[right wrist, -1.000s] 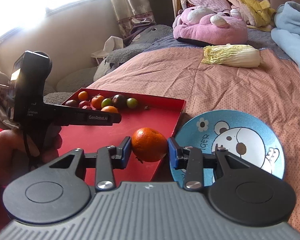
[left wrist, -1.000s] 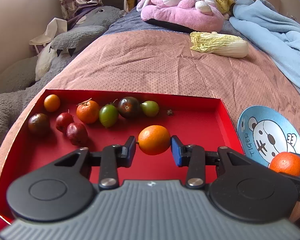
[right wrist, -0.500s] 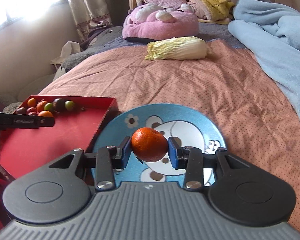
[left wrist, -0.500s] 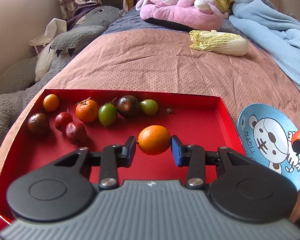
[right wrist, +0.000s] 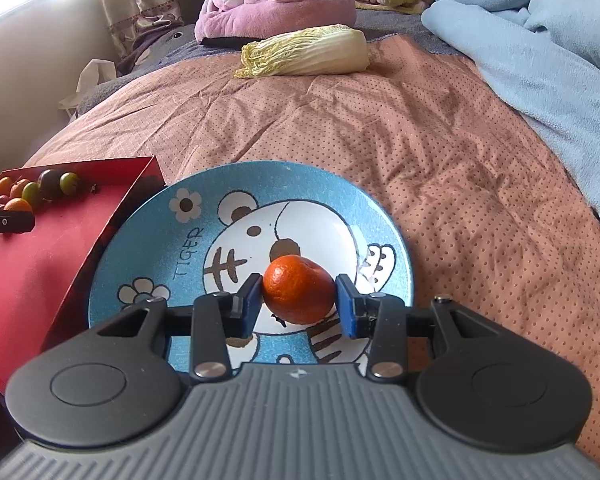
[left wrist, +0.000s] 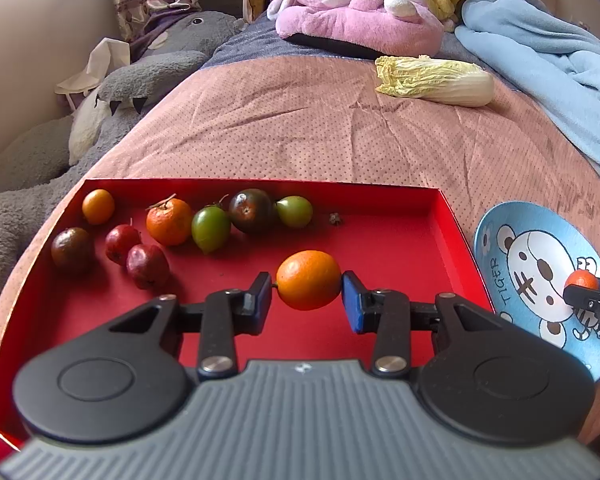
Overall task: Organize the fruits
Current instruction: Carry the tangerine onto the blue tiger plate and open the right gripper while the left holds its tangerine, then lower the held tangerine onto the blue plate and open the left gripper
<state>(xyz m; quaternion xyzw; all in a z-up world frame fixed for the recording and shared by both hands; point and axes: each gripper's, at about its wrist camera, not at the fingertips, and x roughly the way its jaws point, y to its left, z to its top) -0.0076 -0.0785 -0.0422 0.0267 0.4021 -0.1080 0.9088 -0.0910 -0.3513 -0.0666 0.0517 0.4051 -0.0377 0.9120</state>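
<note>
We have the left gripper (left wrist: pixel 306 294) pinching an orange kumquat-like fruit (left wrist: pixel 309 279) between both pads, centre of the left wrist frame, over the floor of the red tray (left wrist: pixel 400 248). Whether the fruit touches the tray floor we cannot tell.

Rest of the fruit sits in the tray's upper left: small orange one (left wrist: pixel 98 206) in the far corner, a stemmed tangerine (left wrist: pixel 169 221), a green fruit (left wrist: pixel 211 229), a dark purple one (left wrist: pixel 251 211), a second green one (left wrist: pixel 295 211), two red ones (left wrist: pixel 122 239) (left wrist: pixel 147 266) and a brownish one (left wrist: pixel 71 247) at the left wall. Small dark scrap (left wrist: pixel 334 219) right of the row.

Our right gripper (right wrist: pixel 298 304) is clamped on a deep-orange mandarin (right wrist: pixel 299 289), pads on both sides, lower centre of the right wrist frame, over the white middle of the blue tiger plate (right wrist: pixel 148 220). Contact with the plate: cannot tell. In the left wrist view the same mandarin shows at the right edge, above the plate.

Plate lies just right of the tray on the pink dotted bedspread (right wrist: pixel 440 152). Napa cabbage (right wrist: pixel 306 56) lies at the top centre, pink plush (right wrist: pixel 276 4) behind it, blue blanket (right wrist: pixel 540 28) upper right.
</note>
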